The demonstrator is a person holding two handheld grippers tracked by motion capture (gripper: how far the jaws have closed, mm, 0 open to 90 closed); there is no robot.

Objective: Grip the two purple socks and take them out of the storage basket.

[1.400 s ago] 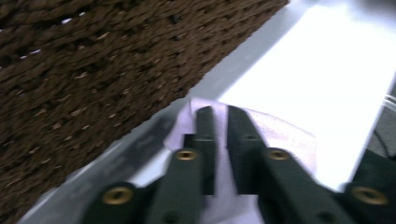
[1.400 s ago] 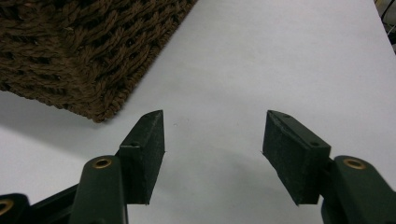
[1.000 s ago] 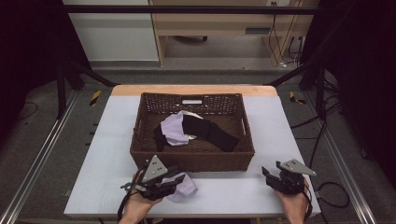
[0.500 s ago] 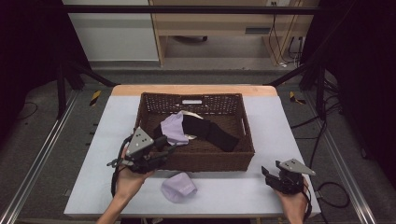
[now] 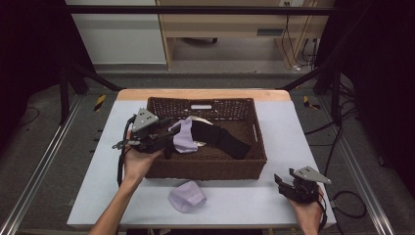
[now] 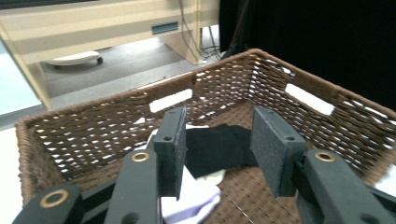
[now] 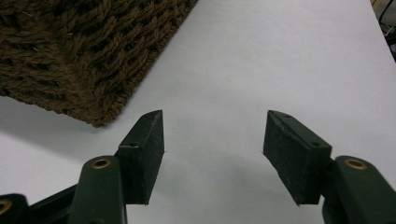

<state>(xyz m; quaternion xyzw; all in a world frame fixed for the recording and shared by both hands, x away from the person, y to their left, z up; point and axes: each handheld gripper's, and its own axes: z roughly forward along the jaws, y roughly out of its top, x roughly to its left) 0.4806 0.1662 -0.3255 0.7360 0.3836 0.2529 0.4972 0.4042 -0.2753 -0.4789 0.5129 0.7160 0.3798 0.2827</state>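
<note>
Landmark: wicker basket point(image 5: 205, 169), dark brown, rectangular, mid-table; all places given rel. to it.
Basket detail: slot handles cut in the walls; pale label on far wall, inside face.
L gripper point(image 6: 218, 154): over basket's left end, above the rim, pointing into the interior. In high view point(image 5: 164, 139) it sits at the left wall, grey three-cornered plate on top, cable trailing down the forearm.
L jaws: apart, a moderate gap, nothing clamped; pads bare. Black garment seen through the gap, lying lower, on basket floor.
L hand point(image 5: 139, 159): under the gripper body, forearm running from basket's near-left corner to bottom edge of view.
Lilac cloth, in basket point(image 5: 183, 137): left-centre of interior, just beside L gripper tips; touching or not, can't tell.
Black garment point(image 5: 222, 139): inside basket, laid diagonal from centre toward near-right corner, partly over a white item.
White item point(image 6: 196, 198): basket floor, beneath lilac cloth and black garment; kind unclear.
Lilac cloth, loose point(image 5: 187, 197): on table, outside the near wall, bunched, near but apart from basket.
R gripper point(image 7: 212, 156): low over bare table off basket's near-right corner point(image 5: 293, 186), apart from the wall.
R jaws: wide apart, empty.
Table point(image 5: 293, 132): pale grey top, basket resting on it.
</note>
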